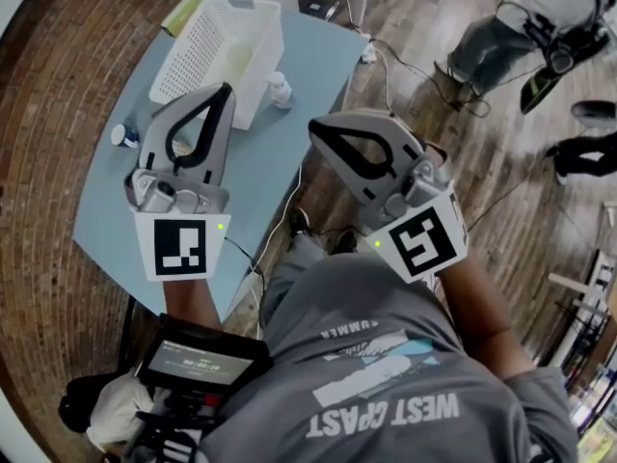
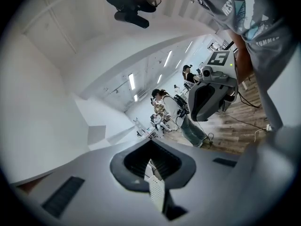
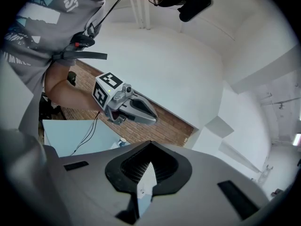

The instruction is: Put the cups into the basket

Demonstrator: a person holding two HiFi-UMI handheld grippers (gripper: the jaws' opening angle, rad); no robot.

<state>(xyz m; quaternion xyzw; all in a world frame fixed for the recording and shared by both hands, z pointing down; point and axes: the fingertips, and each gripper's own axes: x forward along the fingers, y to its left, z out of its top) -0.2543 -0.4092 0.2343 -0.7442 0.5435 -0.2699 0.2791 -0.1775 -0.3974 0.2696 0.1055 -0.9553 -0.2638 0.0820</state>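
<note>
While jaws of both sit clenched on nothing, left gripper hangs over table, right gripper at its right edge. White cup just past left tip, beside basket; second cup at table's left edge. Table light blue; brick floor left, wood floor right.

One basket is counted on one table. Two cups are seen: one cup just beside the basket's right side, and a second cup further off, left of the basket. Two grippers are counted: the left gripper and the right gripper.
</note>
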